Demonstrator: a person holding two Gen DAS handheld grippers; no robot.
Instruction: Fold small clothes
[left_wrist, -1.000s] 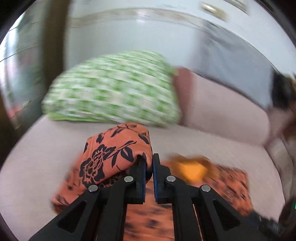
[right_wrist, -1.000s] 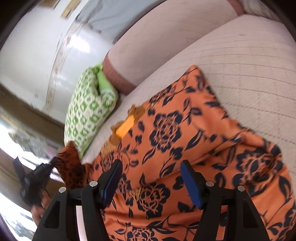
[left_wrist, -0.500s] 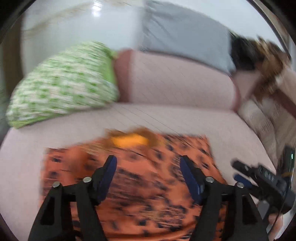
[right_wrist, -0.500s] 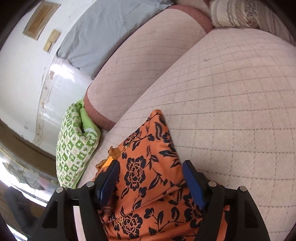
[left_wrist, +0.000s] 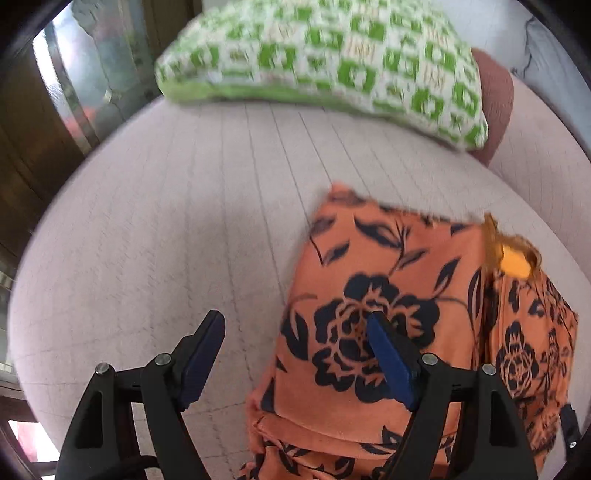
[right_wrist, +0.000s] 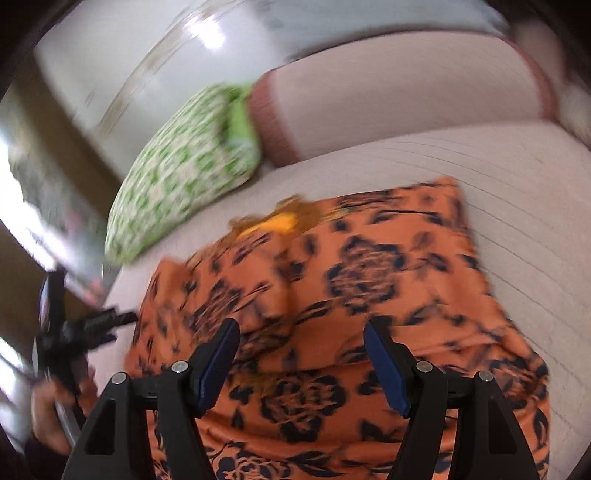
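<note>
Below the left hand-held gripper (left_wrist: 295, 339), in its wrist view, lies a pale pink quilted sofa seat (left_wrist: 177, 229), and the jaws are parting, with wide space between the blue pads. Nothing is pinched between them: the left finger hangs over bare seat, while the right finger (left_wrist: 391, 362) stands in front of the orange garment with black flowers (left_wrist: 388, 295), whose left edge falls between the two fingers. That garment lies on the seat ahead and to the right of this hand-held gripper, with a folded panel on top and a yellow-orange patch (left_wrist: 513, 258) showing at its far right corner. Beyond the fingertips, at the far end of the seat, a green and white patterned pillow (left_wrist: 332, 59) rests against the sofa's reddish-edged back cushion (left_wrist: 495, 96). From the right wrist view, blurred by motion, the right hand-held gripper (right_wrist: 299, 343) has its jaws apart too and grips nothing; the orange garment (right_wrist: 369, 280) spreads across the seat (right_wrist: 524, 192) directly beneath and ahead of both fingers, reaching past them on either side. Its yellow-orange patch (right_wrist: 280, 223) sits at the far edge, straight ahead. Further off to the left lies the green pillow (right_wrist: 181, 184), beside the back cushion (right_wrist: 388, 103). Low on the left, the other hand-held gripper (right_wrist: 85, 325) appears as a dark blurred shape beside the garment's left edge, with a person's hand (right_wrist: 51, 413) below it.
</note>
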